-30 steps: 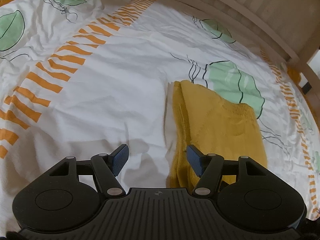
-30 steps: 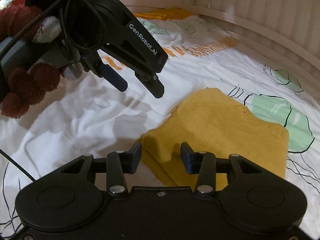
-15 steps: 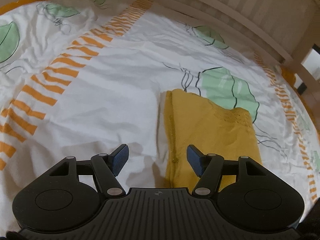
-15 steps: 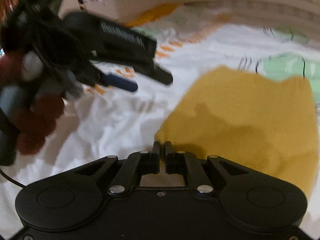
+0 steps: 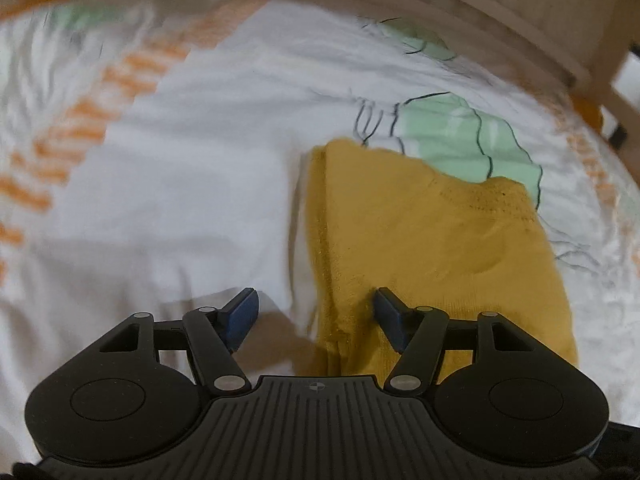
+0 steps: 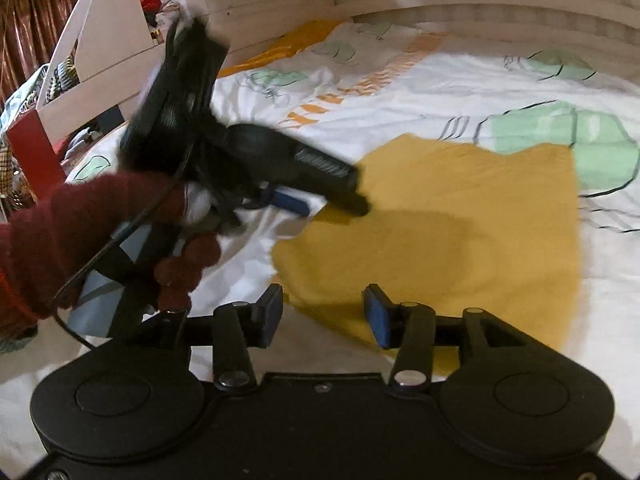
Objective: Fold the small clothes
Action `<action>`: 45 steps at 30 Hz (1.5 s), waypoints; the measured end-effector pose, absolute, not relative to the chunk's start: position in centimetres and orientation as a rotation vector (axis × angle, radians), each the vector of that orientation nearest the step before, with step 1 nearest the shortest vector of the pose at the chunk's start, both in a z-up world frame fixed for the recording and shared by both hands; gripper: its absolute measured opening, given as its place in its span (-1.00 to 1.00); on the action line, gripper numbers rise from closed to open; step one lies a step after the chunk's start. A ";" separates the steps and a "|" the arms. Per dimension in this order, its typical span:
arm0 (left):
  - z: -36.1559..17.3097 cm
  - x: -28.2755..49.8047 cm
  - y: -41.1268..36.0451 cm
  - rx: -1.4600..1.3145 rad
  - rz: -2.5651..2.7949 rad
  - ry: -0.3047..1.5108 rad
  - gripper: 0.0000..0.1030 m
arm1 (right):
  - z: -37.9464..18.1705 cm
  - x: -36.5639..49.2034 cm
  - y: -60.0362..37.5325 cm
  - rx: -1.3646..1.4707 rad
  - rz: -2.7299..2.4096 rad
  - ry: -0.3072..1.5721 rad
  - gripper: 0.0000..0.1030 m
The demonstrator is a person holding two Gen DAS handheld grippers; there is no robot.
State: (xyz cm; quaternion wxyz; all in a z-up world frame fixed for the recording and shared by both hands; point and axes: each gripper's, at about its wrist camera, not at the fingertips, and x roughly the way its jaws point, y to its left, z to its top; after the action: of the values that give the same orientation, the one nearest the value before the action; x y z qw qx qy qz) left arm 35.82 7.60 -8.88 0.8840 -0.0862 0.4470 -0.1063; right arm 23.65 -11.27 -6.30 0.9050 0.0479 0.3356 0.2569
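A folded mustard-yellow knit garment point(image 5: 432, 240) lies flat on the bed; it also shows in the right wrist view point(image 6: 460, 232). My left gripper point(image 5: 316, 316) is open and empty, low over the garment's near left edge, with that folded edge between its fingers. In the right wrist view the left gripper point(image 6: 328, 204) hovers at the garment's left side, held by a hand in a dark red glove. My right gripper point(image 6: 324, 312) is open and empty over the garment's near corner.
The bed has a white sheet point(image 5: 180, 200) printed with green leaves and orange stripes. A wooden bed frame point(image 5: 500, 20) runs along the far side. White shelving with clutter point(image 6: 120, 40) stands at the far left.
My right gripper was shut at the garment's near corner half a second ago and is now open. My left gripper has moved closer over the garment's left edge. The garment lies flatter.
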 end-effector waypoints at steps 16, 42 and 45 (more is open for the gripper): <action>-9.1 35.1 8.5 -0.227 -0.218 0.934 0.25 | -5.6 35.2 -17.6 0.150 0.387 0.668 0.32; -8.9 31.8 8.9 -0.326 -0.320 1.077 0.23 | -8.5 34.5 -24.9 0.490 0.335 0.771 0.81; -9.3 32.1 8.8 -0.385 -0.362 1.101 0.24 | -9.5 34.7 -25.2 0.536 0.366 0.788 0.84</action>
State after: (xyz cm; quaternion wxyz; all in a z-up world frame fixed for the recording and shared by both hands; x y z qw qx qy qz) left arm 32.07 8.77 -9.33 0.8191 -0.1810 0.5171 -0.1702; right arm 34.65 -25.20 -9.47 0.8726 0.2565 0.3769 0.1750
